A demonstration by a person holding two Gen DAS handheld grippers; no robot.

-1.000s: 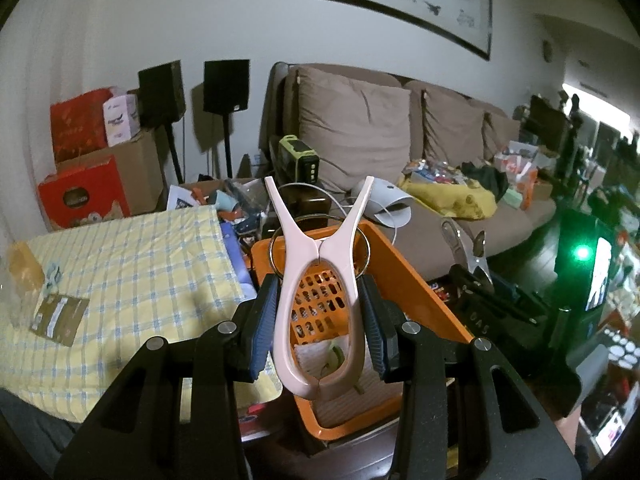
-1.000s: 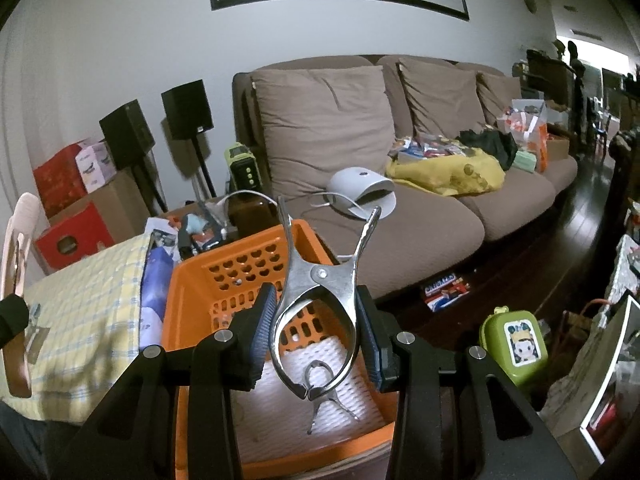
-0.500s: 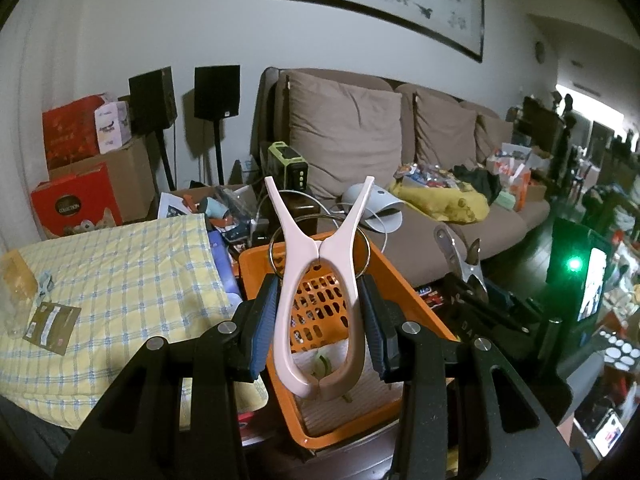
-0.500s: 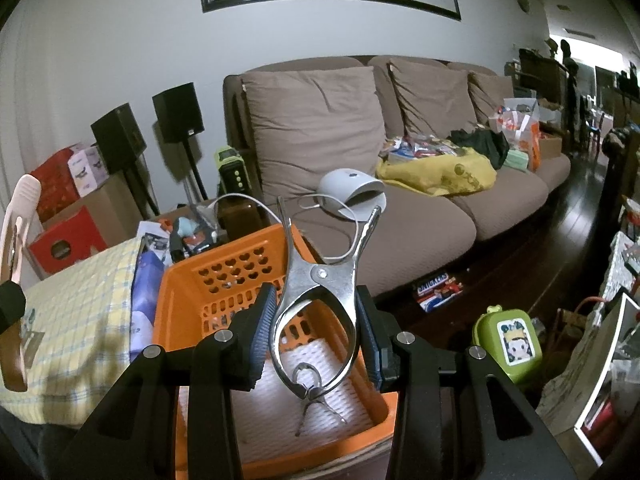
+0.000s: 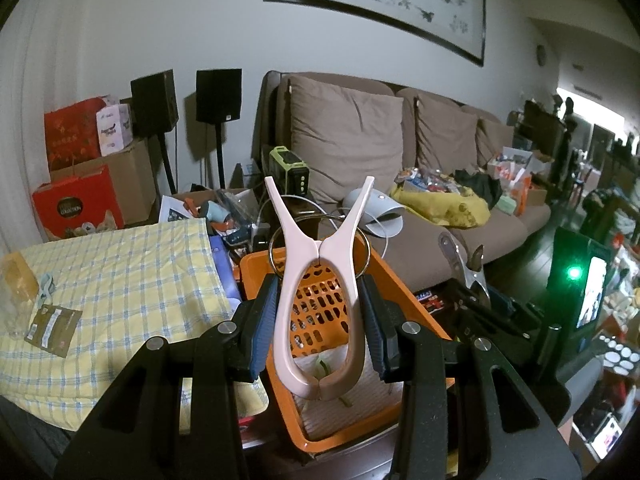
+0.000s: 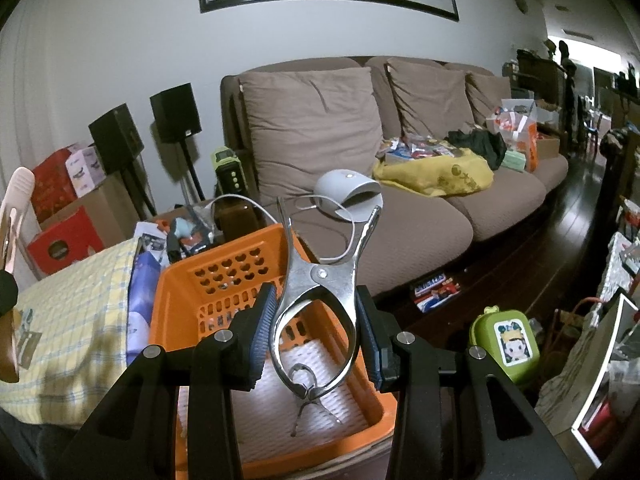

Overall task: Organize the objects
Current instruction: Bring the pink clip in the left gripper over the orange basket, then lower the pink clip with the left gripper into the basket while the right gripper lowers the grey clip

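Above orange basket [image 5: 404, 292]: pink plastic clip [image 5: 320, 296], shiny metal clip [image 6: 320, 300].

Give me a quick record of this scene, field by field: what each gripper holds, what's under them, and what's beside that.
left gripper: shut on pink plastic clip
right gripper: shut on metal clip
below both: orange basket, white liner inside
beside basket: yellow checked cloth
background: brown sofa, two black speakers
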